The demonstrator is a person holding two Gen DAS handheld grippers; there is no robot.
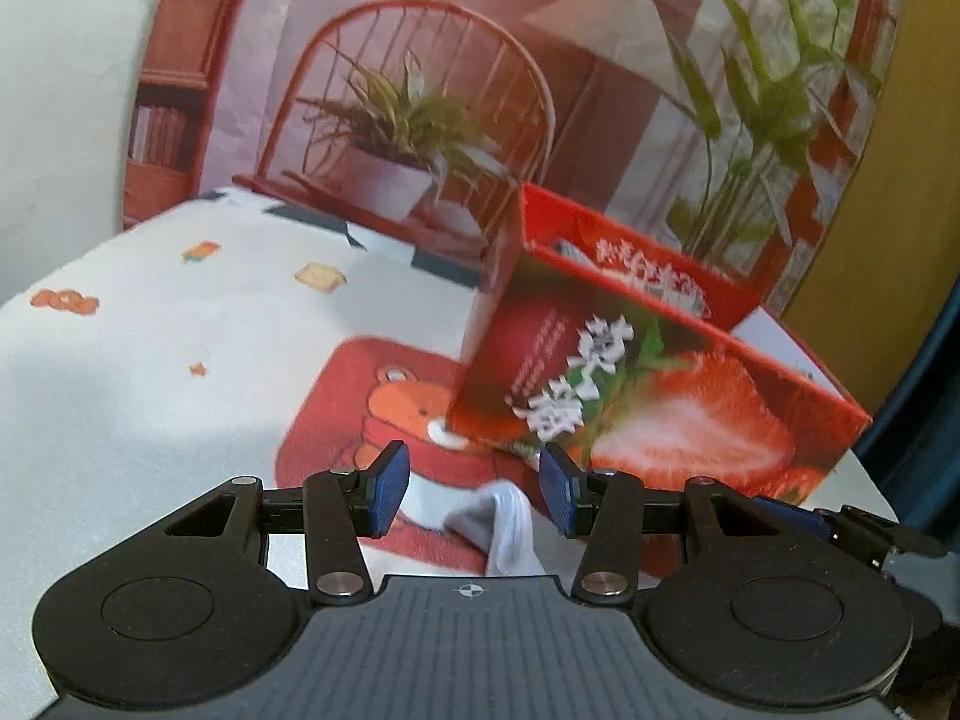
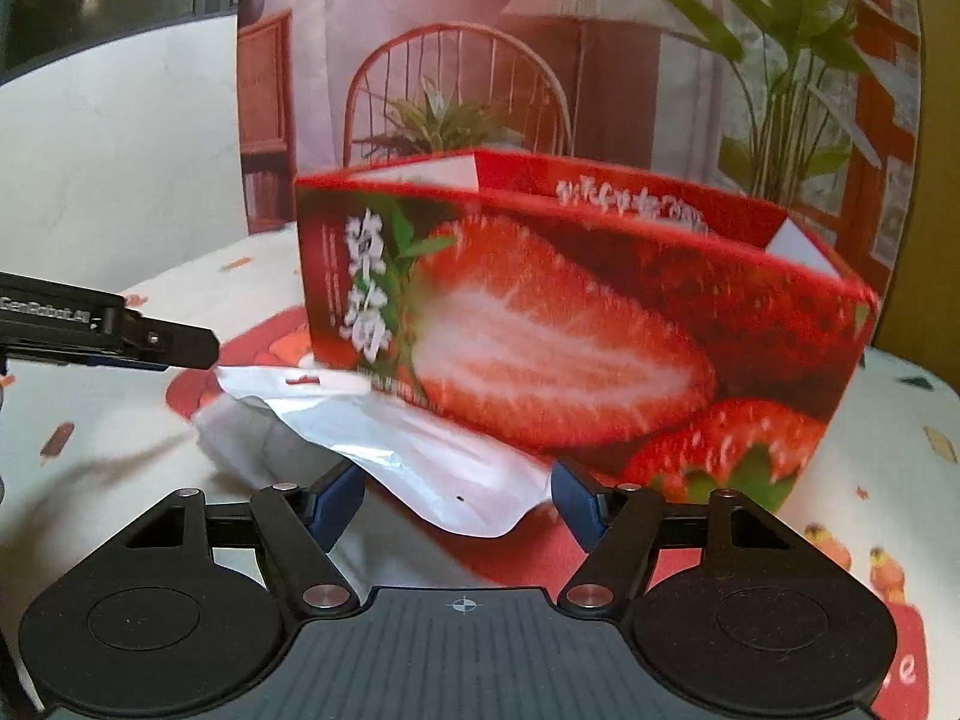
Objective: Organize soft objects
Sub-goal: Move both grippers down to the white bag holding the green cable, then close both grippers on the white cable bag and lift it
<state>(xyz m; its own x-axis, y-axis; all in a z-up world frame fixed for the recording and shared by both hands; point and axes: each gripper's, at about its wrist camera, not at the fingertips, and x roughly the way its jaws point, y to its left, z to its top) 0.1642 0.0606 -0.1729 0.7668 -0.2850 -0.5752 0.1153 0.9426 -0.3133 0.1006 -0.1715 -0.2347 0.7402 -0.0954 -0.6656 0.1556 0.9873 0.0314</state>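
Between your left tongs, which stand parted and grip nothing, a white sock lies on the worktop before the strawberry box. From the right wrist, your right tongs gape around a white plastic pouch's near corner, pads not pressing; its length runs leftward.

Printed room backdrop, white wall
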